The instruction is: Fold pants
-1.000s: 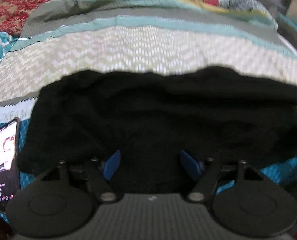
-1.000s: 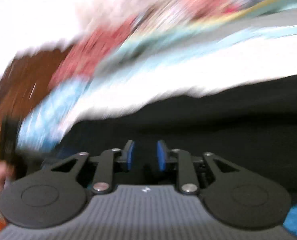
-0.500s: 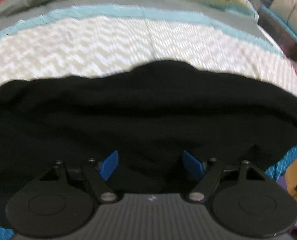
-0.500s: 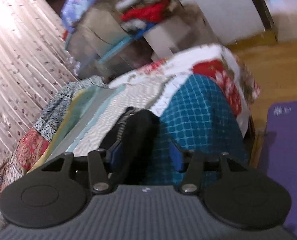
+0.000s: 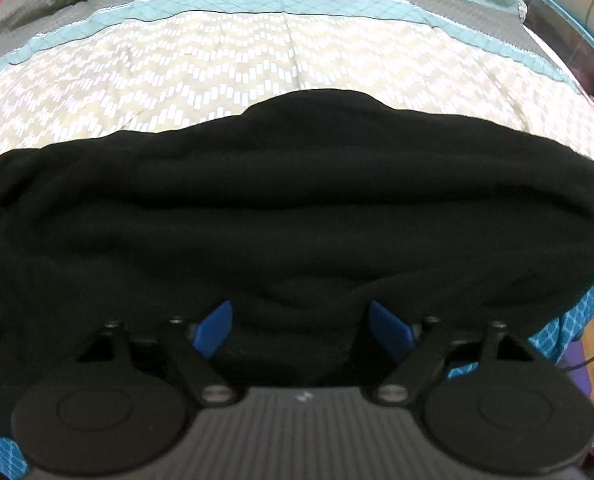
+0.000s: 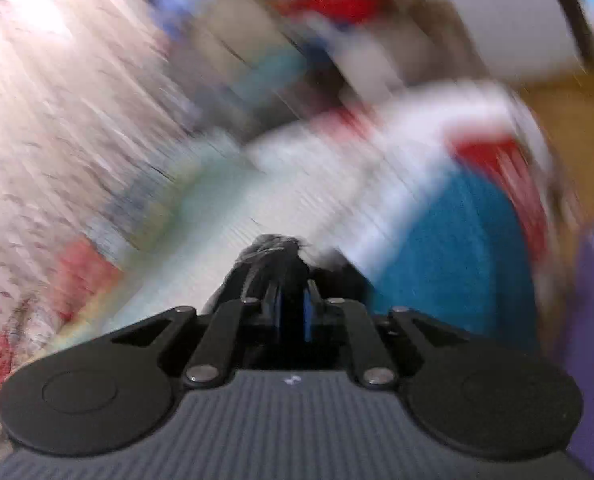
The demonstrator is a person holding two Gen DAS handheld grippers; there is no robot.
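Right wrist view: right gripper (image 6: 293, 316) jaws pinch black fleece pants (image 6: 271, 258) at 12 o'clock, apparently for folding; left gripper (image 5: 301, 322) jaws spread.

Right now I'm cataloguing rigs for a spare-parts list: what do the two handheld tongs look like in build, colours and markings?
Both match. The left tongs and right tongs each have a dark grey ribbed body with a small white logo, two round black discs at the sides, black linkage bars with silver pivot screws, and blue finger pads. No cables, sleeves or hands show.
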